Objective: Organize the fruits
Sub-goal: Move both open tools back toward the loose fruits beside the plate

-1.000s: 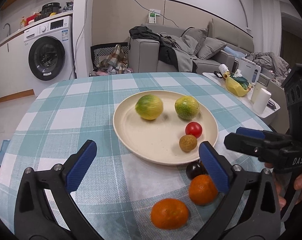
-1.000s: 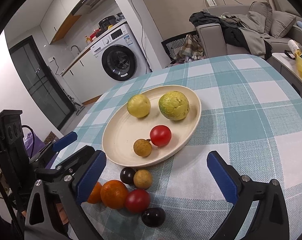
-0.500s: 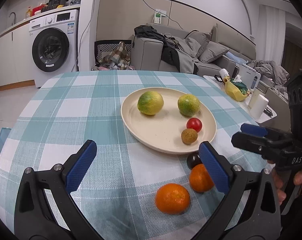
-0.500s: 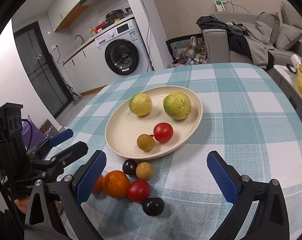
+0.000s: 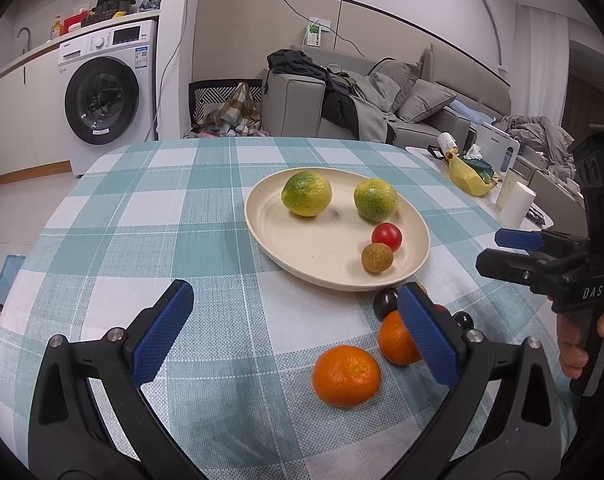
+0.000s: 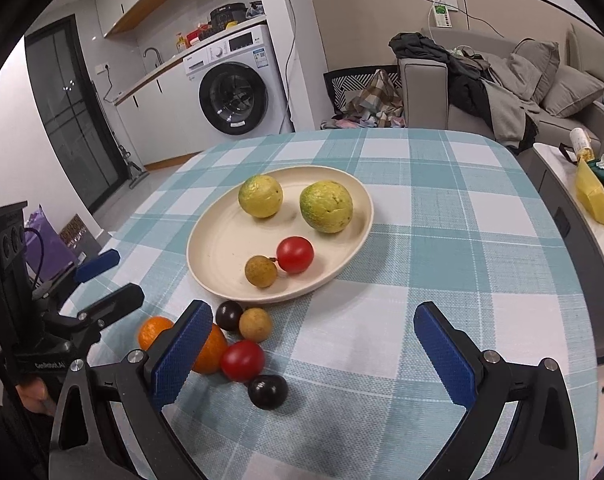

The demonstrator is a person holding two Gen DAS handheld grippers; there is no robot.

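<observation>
A cream plate (image 5: 313, 244) (image 6: 222, 248) on the checked tablecloth holds two yellow-green citrus fruits (image 5: 306, 199) (image 5: 375, 199), a red tomato (image 5: 386, 235) and a brown longan (image 5: 377, 257). In front of the plate lie loose fruit: two oranges (image 5: 345, 375) (image 5: 395, 338), a dark plum (image 6: 228, 315), a longan (image 6: 255, 323), a tomato (image 6: 242, 360) and another dark plum (image 6: 268, 391). My left gripper (image 5: 294, 292) (image 6: 114, 278) hovers open left of the oranges. My right gripper (image 6: 313, 310) (image 5: 497, 254) hangs open, its left finger over an orange. Neither holds anything.
The round table (image 6: 481, 184) ends near both grippers. A side table with a yellow bag (image 5: 467, 172) and a white cup (image 5: 515, 205) stands to the right. A washing machine (image 5: 102, 100) and a sofa (image 5: 381, 108) are beyond.
Both grippers have drawn back a little, so the loose fruit sits higher in each view. No fruit has moved, and both grippers stay open.
</observation>
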